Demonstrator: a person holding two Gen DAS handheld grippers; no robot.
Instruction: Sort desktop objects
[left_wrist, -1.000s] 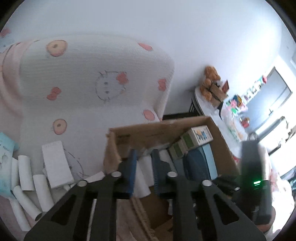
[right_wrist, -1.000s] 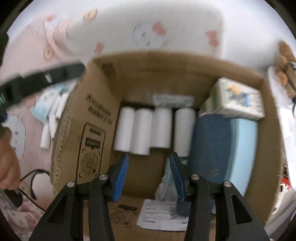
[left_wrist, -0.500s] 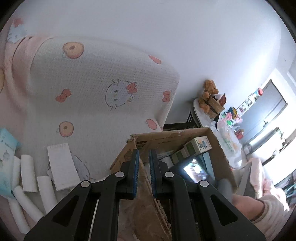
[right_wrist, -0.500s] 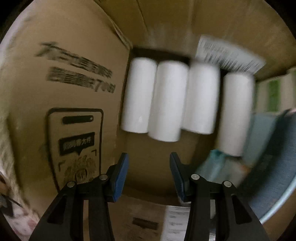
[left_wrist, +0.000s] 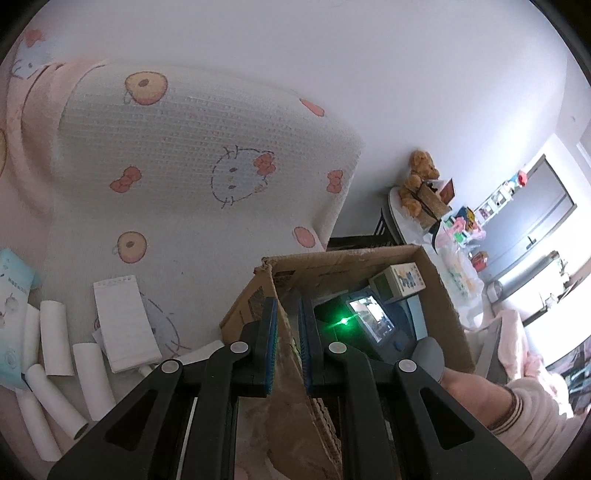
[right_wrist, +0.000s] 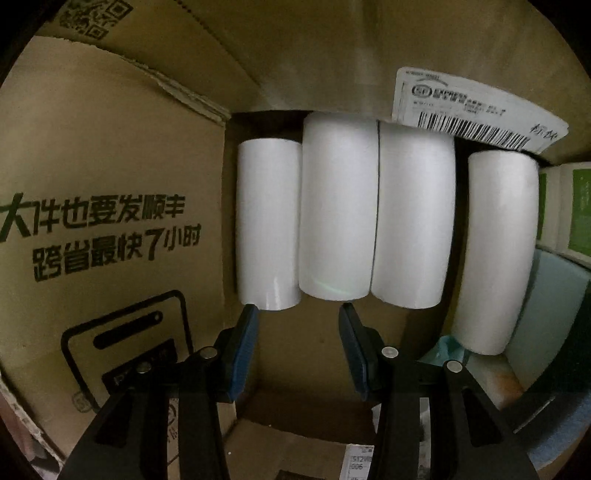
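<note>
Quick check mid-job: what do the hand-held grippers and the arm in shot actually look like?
Both match: the left hand-held gripper and right hand-held gripper have matte black angular linkage arms with round silver pivot pins and ridged blue finger pads. In the left view, a bare hand shows in a pale pink sleeve with a dark-striped cuff. No cables visible.

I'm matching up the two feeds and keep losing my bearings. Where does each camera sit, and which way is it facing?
Left wrist: rides the left tongs, outside the cardboard box, looking over its wall, which they pinch; the person's right hand shows.
Right wrist: rides the right tongs, open inside the box, facing four white rolls.
Shared: the cardboard box; more white rolls lie outside.
</note>
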